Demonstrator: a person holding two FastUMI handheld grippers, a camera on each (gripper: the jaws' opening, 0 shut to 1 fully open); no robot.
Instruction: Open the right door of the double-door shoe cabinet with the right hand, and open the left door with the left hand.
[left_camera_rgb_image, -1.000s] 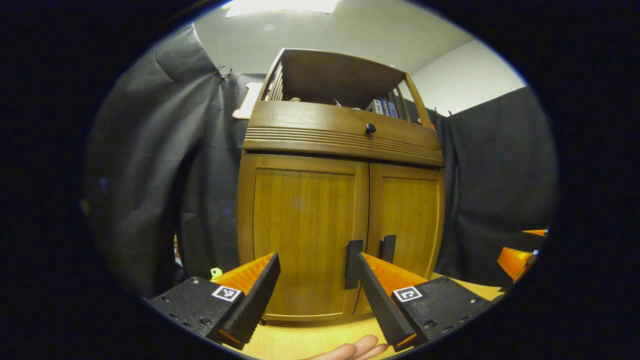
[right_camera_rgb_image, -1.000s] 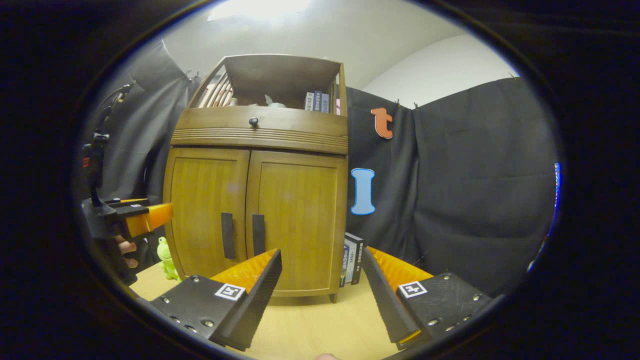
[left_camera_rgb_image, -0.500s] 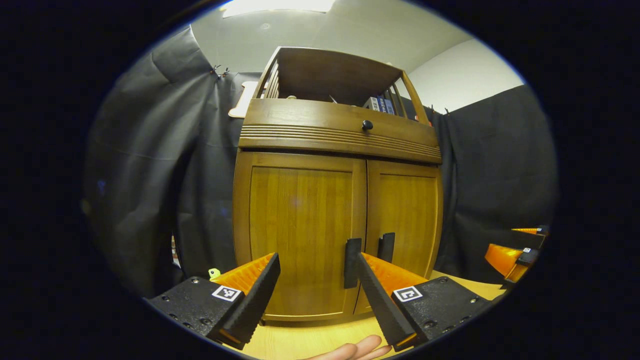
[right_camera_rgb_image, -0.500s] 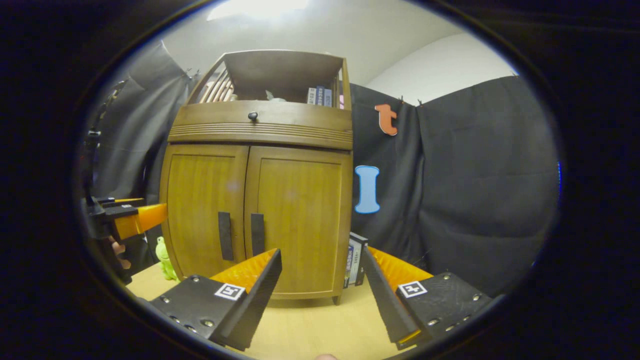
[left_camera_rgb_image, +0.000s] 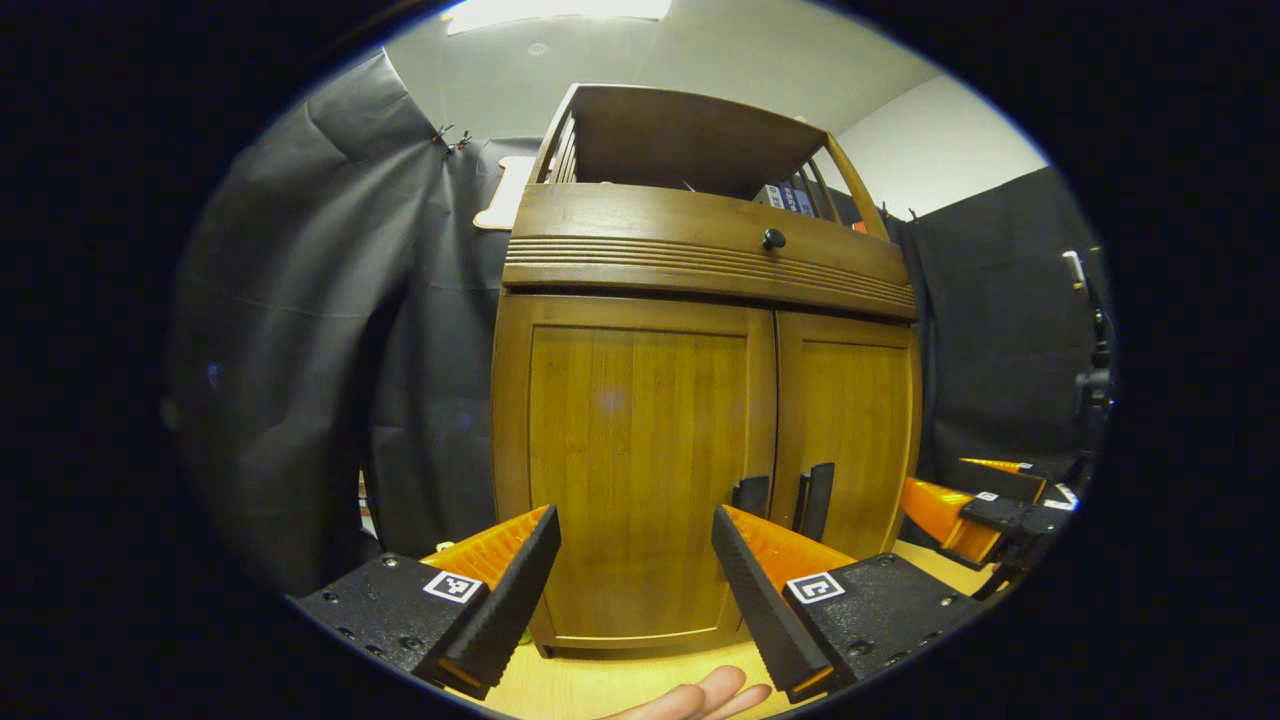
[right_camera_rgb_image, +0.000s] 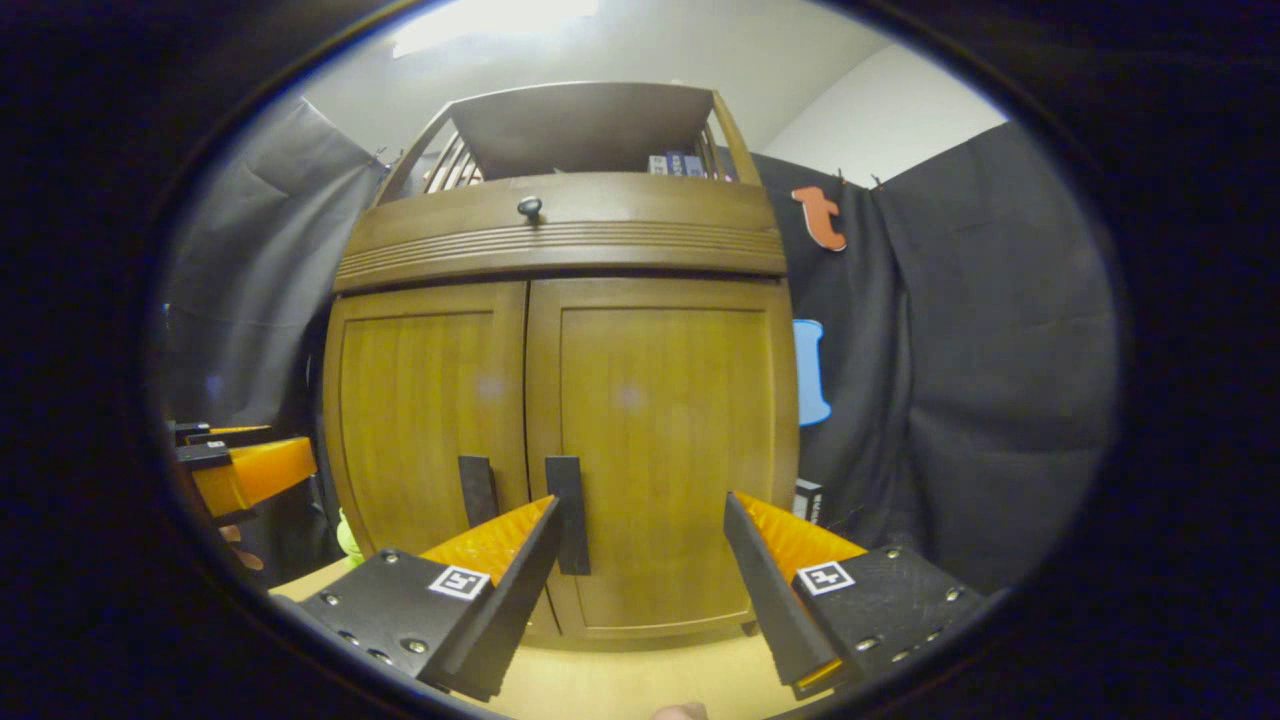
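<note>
Two hand-held grippers face a closed double-door shoe cabinet (right_camera_rgb_image: 560, 400) standing on a pale wooden counter (right_camera_rgb_image: 620, 680). The right hand-held gripper (right_camera_rgb_image: 640, 590) is spread wide and holds nothing; the dark vertical handle of the right door (right_camera_rgb_image: 660, 450) sits just above its left finger, not between the fingers. The left hand-held gripper (left_camera_rgb_image: 635, 590) is likewise wide open and empty, square to the left door (left_camera_rgb_image: 635, 460), whose handle (left_camera_rgb_image: 750, 495) peeks from behind its right finger. Both doors are shut flush. The step in hand looks to be the approach to the right handle (right_camera_rgb_image: 570, 515): the gripper would do well to shift toward the cabinet's centre until the handle lies between the fingers, close firmly on it, then pull along the door's arc rather than straight back.
</note>
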